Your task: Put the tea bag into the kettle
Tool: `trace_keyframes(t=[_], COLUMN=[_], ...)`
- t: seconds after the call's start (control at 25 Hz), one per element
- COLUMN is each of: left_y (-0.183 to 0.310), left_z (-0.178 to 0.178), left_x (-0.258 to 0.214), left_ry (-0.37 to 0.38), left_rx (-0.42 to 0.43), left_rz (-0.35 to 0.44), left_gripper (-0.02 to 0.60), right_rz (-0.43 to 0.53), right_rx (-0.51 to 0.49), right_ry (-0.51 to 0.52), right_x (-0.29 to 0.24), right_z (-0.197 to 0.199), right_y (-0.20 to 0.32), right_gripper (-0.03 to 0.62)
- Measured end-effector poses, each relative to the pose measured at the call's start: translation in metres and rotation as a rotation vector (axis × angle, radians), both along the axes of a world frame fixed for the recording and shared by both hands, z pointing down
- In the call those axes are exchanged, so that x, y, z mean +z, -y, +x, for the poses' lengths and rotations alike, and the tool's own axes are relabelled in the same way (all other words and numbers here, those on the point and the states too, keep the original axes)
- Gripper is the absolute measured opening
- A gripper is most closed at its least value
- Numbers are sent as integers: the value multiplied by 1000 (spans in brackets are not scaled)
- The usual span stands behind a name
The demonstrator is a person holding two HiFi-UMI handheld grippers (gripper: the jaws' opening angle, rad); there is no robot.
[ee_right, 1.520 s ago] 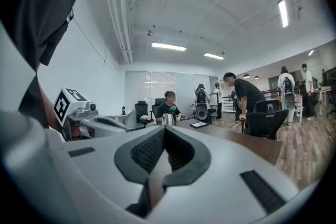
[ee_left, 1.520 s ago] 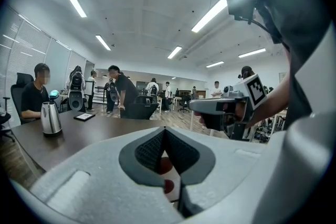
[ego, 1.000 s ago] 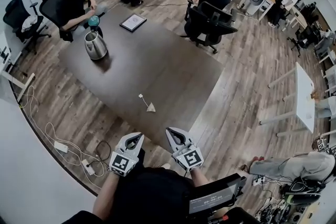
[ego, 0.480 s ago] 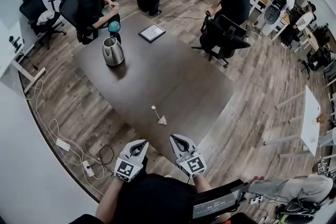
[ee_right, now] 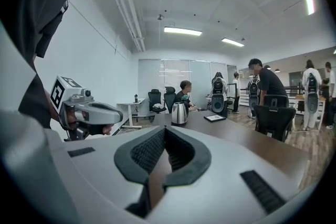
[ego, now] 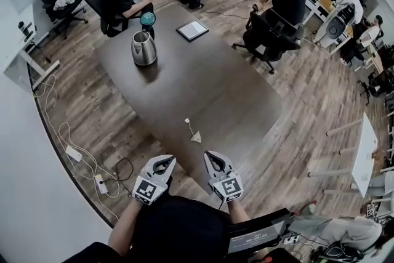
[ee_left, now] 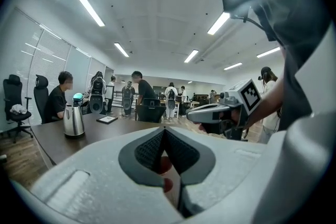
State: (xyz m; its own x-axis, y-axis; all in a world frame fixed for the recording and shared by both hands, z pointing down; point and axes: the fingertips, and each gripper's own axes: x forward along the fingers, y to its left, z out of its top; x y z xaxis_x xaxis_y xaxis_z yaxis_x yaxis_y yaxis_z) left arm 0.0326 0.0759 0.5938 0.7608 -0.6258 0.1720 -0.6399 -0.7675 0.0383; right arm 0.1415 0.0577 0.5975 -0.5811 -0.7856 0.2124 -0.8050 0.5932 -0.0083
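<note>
Two claws: L claw & R claw clenched, empty.
Tea bag: on worktop near claws, untouched.
Kettle: far left.
To do: all.

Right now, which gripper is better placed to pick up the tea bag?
Right, probably: the right gripper sits nearer the tea bag than the left gripper; both are shut and empty.

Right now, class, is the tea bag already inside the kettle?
No, the tea bag lies on the table, well apart from the kettle.
</note>
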Motion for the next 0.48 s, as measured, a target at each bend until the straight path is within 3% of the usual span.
trace_keyframes(t=[0.28, 0.48], left_y=[12, 18], left_z=[-8, -13], left_x=[3, 3], left_ry=[1, -17], left_rx=[-11, -22], left_rz=[3, 1], left_gripper=[-11, -11], right_rz=[-107, -166], right_rx=[20, 6], right_ry=[-18, -88], right_x=[38, 70], right_z=[5, 8], right_y=[26, 36], right_gripper=[6, 6])
